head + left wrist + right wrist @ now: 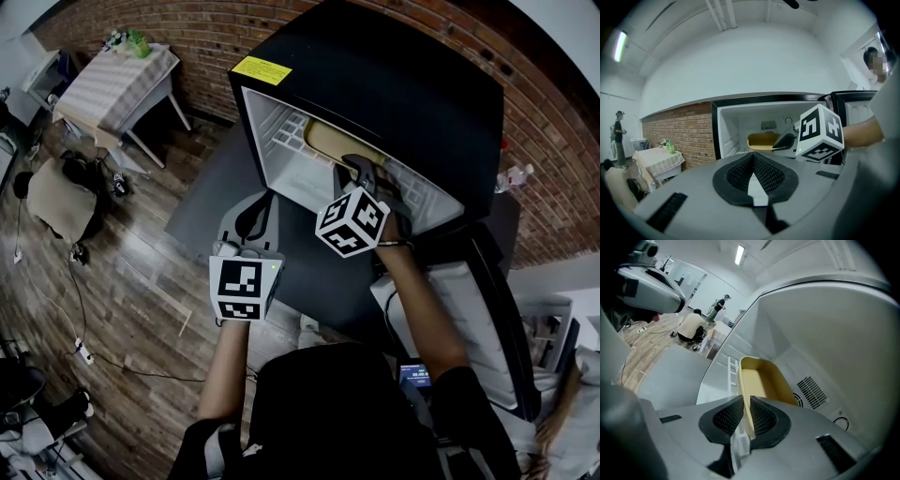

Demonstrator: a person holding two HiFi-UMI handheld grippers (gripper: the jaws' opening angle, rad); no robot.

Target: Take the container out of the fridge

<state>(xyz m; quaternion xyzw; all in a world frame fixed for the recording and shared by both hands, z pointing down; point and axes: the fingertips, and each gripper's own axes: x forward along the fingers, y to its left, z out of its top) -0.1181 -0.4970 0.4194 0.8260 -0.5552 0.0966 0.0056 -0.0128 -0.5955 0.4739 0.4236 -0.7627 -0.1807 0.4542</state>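
Container (761, 380) rim btwn right gripper (746, 402) jaws

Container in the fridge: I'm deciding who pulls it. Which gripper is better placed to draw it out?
Right. The right gripper is inside the fridge, its jaws closed on the rim of the container. The left gripper hangs outside, shut and empty.

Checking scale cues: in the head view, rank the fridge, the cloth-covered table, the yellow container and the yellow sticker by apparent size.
1. fridge
2. cloth-covered table, though farther from the camera
3. yellow container, partly hidden behind the right gripper
4. yellow sticker, only slightly smaller than the container's visible part
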